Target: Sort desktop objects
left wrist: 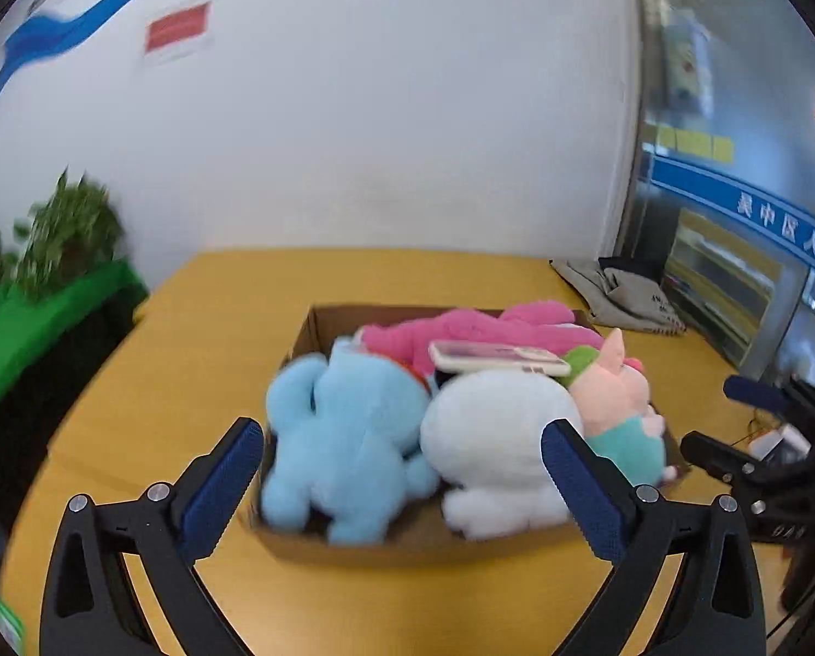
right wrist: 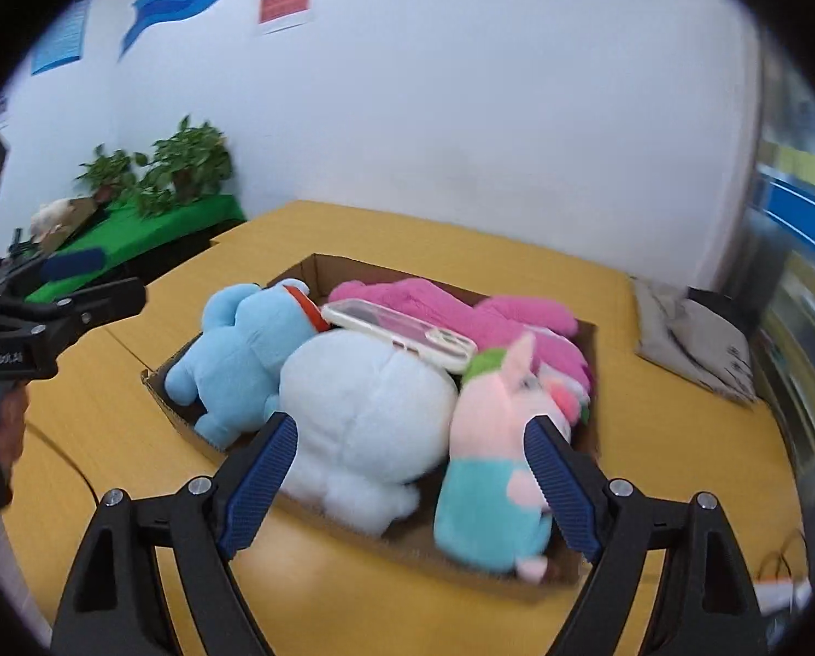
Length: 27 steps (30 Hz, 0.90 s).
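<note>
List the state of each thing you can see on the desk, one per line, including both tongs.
left tongs: open, empty
right tongs: open, empty
cardboard box: open-topped, full
phone: flat on the toys
blue plush: in box
white plush: in box
pink plush: in box
pig plush: in box
grey bag: crumpled on the desk

Both wrist cameras looked forward and down, close over the cardboard box [left wrist: 303, 339] [right wrist: 582, 574] of plush toys on the bench [left wrist: 199, 361] [right wrist: 675, 437]. The left view faced it squarely; the right view looked from its right corner. Both shared the white wall [left wrist: 380, 136] [right wrist: 462, 109].
</note>
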### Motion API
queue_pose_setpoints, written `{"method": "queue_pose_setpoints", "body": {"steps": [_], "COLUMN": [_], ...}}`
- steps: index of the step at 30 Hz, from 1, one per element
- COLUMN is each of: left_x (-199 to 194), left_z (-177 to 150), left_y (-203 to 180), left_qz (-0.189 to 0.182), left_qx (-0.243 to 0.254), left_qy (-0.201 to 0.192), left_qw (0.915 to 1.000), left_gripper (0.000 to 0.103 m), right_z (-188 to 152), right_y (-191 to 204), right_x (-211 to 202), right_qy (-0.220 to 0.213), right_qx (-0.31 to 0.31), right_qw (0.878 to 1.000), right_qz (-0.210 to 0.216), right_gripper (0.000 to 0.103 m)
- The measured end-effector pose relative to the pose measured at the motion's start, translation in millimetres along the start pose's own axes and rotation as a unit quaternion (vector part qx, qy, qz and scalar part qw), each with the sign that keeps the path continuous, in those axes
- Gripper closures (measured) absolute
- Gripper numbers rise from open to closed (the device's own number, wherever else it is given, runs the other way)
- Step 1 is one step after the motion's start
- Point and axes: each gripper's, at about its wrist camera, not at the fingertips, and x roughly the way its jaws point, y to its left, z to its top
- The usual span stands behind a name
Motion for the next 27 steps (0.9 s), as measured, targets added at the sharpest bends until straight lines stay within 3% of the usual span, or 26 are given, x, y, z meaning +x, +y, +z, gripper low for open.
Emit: {"method": "queue_pose_setpoints", "body": {"steps": [3, 9, 27], "left_x": [-12.6, -31.6, -37.5], "left_z": [-26.8, -65.3, -76.9], "left_y": [0.7, -9.2, -15.0], "left_qz": [0.009, 0.03, 0.028], "left_qx": [-0.014, 0.014, 0.008], "left_qy": [0.014, 0.028, 0.029], "left_qw": [0.9998, 0.9991, 0.9992], "left_gripper": [0.0, 0.0, 0.0], "right_z": [-20.6, -54.0, -73.0], "right_y": [9.7, 23.1, 30.8], "right_x": [-25.0, -55.2, -69.9], "right_qy": [-0.007, -0.014, -0.01], "right_qx": [0.017, 0.029, 0.042], "right_qw": [1.0, 0.998, 0.996], "right_qz": [-0.023, -0.048, -0.073], "right_gripper": [0.018, 0.018, 0.018]}}
